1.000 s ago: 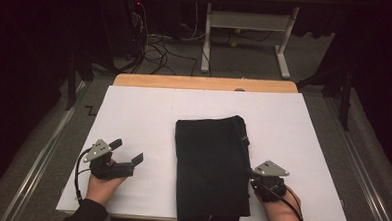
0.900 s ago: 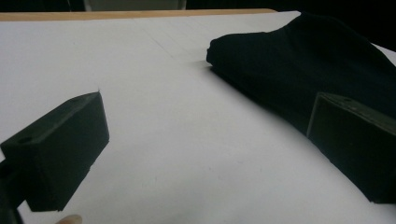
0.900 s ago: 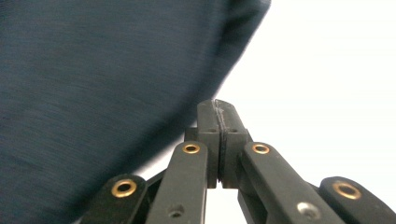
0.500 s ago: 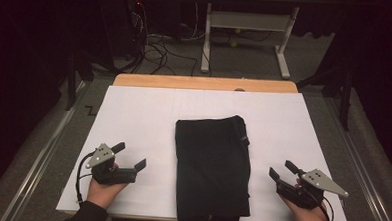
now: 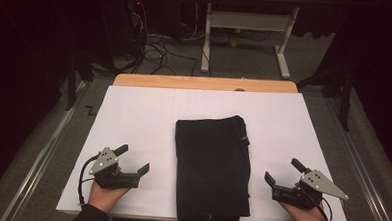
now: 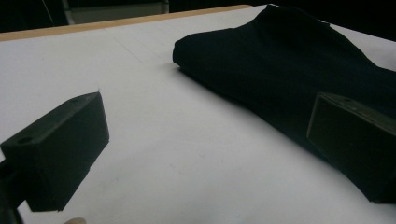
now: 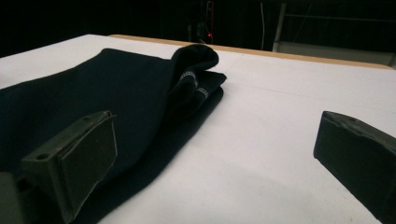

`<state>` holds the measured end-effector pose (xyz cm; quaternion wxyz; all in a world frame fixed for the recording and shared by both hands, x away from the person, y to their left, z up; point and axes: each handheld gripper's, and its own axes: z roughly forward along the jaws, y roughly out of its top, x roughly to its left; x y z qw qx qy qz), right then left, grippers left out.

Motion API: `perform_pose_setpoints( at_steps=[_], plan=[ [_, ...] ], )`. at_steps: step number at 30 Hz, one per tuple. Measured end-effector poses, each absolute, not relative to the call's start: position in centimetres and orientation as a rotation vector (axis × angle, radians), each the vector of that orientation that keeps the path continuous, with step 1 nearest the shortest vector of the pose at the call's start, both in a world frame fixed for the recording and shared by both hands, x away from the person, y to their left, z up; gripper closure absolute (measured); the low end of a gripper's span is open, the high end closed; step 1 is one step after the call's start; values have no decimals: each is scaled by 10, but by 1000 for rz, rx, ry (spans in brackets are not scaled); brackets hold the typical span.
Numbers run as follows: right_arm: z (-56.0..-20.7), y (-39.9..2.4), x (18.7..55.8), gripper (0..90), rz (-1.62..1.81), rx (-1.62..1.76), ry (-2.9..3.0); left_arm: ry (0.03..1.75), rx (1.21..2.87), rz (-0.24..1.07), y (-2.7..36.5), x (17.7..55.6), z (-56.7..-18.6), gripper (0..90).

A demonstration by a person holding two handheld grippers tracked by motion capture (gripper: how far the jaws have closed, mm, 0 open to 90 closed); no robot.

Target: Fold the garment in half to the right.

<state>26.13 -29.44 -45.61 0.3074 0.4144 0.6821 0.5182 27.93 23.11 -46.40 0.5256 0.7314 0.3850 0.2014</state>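
A: Since a second ago the right gripper (image 5: 284, 173) has come away from the near right edge of the folded black garment (image 5: 212, 166) and now sits out to the right of it, and its fingers have just been opening with nothing between them. The left gripper (image 5: 133, 159) has hardly shifted.

B: So how do the fingers stand now?

A: Both pairs are spread wide and empty. In the right gripper view the cloth (image 7: 93, 93) lies behind and below the left finger (image 7: 77, 161), with bare white sheet between the two fingers. In the left gripper view the cloth (image 6: 280, 60) passes behind the right finger (image 6: 355, 144); I cannot tell whether it touches.

B: And where does the garment lie?

A: In the middle of the white sheet (image 5: 134, 113) that covers the counter (image 5: 185, 83), between the two grippers. Its near end reaches the near edge of the sheet.

B: Which way does it run?

A: Its long axis goes near to far, almost square to the counter's near edge. The far end is thicker, where folded layers with pale stitching bunch at the far right corner (image 7: 198, 70).

B: The hands?

A: Each gripper rests low over the sheet near its near edge, fingers aimed inward and somewhat far.
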Motion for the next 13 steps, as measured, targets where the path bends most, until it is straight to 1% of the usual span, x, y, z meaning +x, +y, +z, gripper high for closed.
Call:
perform_pose_setpoints(
  at_steps=[13],
  plan=[
    [-456, -294, 260, 0, 1371, 1074, 1798, 919, 1739, 482, 232, 280, -464, 0]
  ],
)
